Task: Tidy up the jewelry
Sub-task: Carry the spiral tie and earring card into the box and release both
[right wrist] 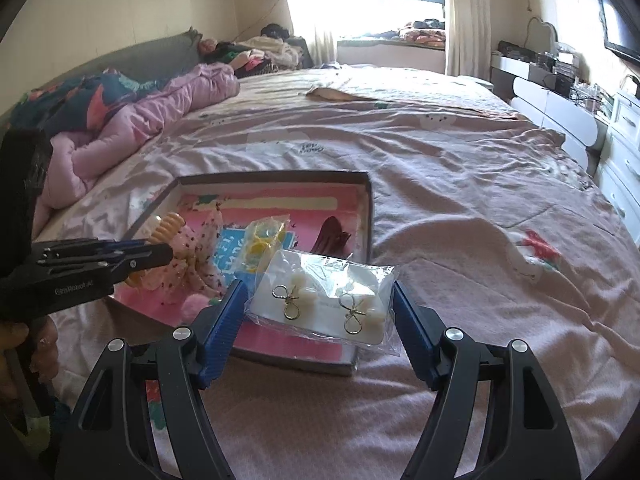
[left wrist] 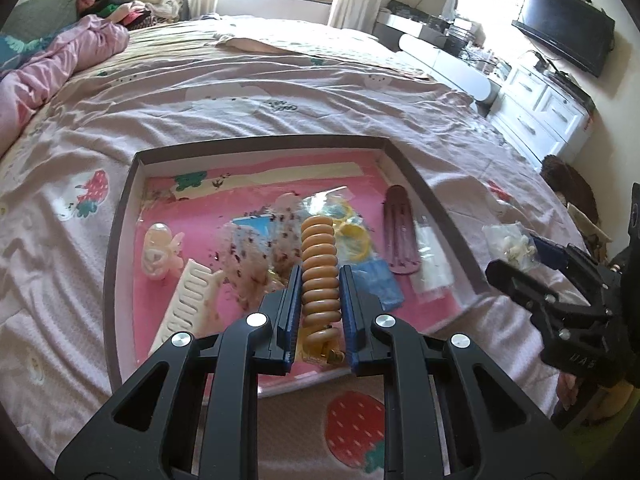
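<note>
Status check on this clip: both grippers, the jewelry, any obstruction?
Left gripper shut on tan spiral hair tie, over the tray. Right gripper clamps bagged earring card above tray's near corner. Nothing blocking.

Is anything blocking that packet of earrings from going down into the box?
No barrier shows. The right tool holds the earring packet above the box's near right corner. Below it lie a clear packet and a purple hair clip, so it may land on those.
</note>
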The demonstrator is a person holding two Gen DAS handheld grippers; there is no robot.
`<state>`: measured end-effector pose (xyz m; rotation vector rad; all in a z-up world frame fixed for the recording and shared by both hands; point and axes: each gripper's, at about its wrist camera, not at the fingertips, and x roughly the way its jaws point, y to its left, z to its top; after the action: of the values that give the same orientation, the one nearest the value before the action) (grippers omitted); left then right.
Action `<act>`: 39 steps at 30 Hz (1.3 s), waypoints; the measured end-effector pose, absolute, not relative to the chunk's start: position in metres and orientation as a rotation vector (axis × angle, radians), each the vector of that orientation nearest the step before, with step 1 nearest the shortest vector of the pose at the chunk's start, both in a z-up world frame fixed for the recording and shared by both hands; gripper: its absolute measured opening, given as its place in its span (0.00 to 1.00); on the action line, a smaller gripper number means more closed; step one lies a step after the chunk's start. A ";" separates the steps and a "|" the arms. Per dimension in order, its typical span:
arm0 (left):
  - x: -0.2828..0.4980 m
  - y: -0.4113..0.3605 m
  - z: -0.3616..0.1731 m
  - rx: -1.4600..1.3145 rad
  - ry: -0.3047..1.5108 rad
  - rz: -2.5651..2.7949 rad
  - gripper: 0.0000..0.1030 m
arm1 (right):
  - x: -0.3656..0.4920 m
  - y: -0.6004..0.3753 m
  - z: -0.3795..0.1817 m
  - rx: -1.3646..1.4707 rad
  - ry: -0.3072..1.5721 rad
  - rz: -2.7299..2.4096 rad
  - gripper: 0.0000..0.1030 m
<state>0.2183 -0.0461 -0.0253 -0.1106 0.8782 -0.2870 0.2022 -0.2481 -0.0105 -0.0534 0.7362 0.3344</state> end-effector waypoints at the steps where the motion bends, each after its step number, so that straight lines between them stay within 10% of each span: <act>1: 0.220 -0.045 -0.027 -0.112 0.878 -0.285 0.12 | 0.206 -0.243 -0.015 -0.060 0.747 0.344 0.68; 30: 0.224 -0.022 -0.035 -0.151 0.886 -0.241 0.18 | 0.208 -0.199 -0.052 -0.139 0.812 0.423 0.76; 39: 0.205 -0.021 -0.021 -0.145 0.856 -0.232 0.38 | 0.186 -0.215 -0.030 -0.094 0.775 0.404 0.85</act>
<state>0.2045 -0.0215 -0.0208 -0.1451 0.8559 -0.2322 0.1862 -0.2148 -0.0296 -0.0942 0.7747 0.4043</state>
